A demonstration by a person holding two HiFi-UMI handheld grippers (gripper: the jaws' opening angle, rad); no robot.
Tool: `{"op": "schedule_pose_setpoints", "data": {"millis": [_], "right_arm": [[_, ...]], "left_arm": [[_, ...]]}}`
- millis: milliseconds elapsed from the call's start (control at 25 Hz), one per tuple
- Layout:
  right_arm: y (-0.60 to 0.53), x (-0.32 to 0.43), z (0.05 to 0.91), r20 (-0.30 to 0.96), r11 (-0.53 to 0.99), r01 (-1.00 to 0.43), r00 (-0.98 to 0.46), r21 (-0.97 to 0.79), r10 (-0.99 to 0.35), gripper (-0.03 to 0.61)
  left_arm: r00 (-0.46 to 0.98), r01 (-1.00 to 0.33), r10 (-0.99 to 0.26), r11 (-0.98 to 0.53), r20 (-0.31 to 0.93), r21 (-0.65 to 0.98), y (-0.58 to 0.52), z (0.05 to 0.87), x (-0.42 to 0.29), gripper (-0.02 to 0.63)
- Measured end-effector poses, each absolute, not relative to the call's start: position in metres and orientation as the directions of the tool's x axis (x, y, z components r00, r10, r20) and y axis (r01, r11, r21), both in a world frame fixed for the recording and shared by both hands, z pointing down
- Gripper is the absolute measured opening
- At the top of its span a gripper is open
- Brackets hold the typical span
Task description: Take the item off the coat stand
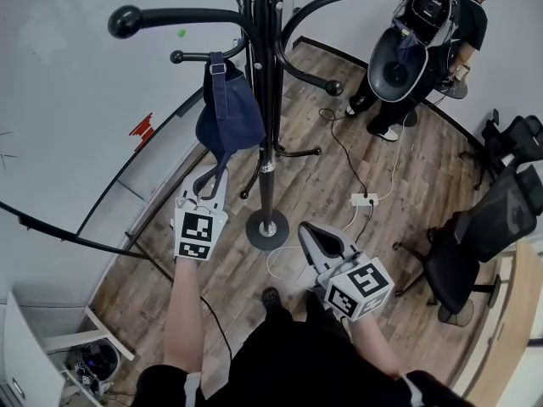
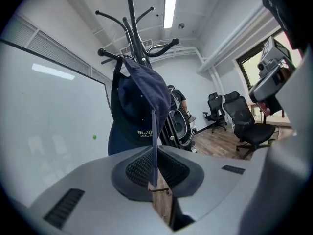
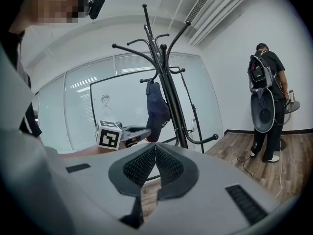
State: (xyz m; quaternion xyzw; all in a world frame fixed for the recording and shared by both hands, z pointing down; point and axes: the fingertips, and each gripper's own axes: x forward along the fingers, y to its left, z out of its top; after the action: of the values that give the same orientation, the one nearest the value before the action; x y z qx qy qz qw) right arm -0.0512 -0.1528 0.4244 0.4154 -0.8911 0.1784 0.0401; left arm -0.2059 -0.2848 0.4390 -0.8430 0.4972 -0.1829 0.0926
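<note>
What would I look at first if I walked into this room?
The tall black coat stand in the middle of the room catches the eye first, with a navy cap hanging from one of its hooks. The left gripper pinches the cap's brim from below, and the right gripper is shut and empty near the stand's base. A person stands in the far corner.

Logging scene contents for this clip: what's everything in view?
coat stand: one, black, centre of floor
cap: one, navy, hanging on a stand hook
chairs: two, black, right side
power strip: one, white, floor right of stand
whiteboard: one, white, wall behind stand
person: one, dark clothes, far corner
left hand-held gripper: grey, shut on cap brim
right hand-held gripper: grey, shut, empty, near stand base
</note>
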Motion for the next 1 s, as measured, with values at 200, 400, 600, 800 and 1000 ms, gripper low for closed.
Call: {"op": "schedule_pose_setpoints", "data": {"millis": [200, 400, 600, 800, 1000], "right_arm": [[-0.150, -0.049, 0.426, 0.225, 0.589, -0.756, -0.651, -0.287, -0.726, 0.031], [-0.149, -0.049, 0.426, 0.223, 0.588, -0.753, -0.653, -0.295, -0.724, 0.031], [-0.148, -0.047, 0.422, 0.210, 0.589, -0.753, -0.652, -0.293, -0.729, 0.031], [-0.147, -0.045, 0.420, 0.202, 0.593, -0.748, -0.656, -0.297, -0.727, 0.031], [-0.147, -0.053, 0.415, 0.193, 0.605, -0.739, -0.667, -0.297, -0.719, 0.031]], "left_arm": [[0.429, -0.803, -0.876, -0.481, 0.219, -0.352, -0.282, 0.437, -0.205, 0.034], [0.392, -0.807, -0.892, -0.451, 0.225, -0.380, -0.279, 0.435, -0.210, 0.032], [0.380, -0.819, -0.903, -0.430, 0.202, -0.380, -0.272, 0.426, -0.213, 0.032], [0.358, -0.835, -0.919, -0.393, 0.163, -0.384, -0.269, 0.412, -0.216, 0.032], [0.338, -0.849, -0.930, -0.367, 0.144, -0.381, -0.267, 0.400, -0.229, 0.032]]}}
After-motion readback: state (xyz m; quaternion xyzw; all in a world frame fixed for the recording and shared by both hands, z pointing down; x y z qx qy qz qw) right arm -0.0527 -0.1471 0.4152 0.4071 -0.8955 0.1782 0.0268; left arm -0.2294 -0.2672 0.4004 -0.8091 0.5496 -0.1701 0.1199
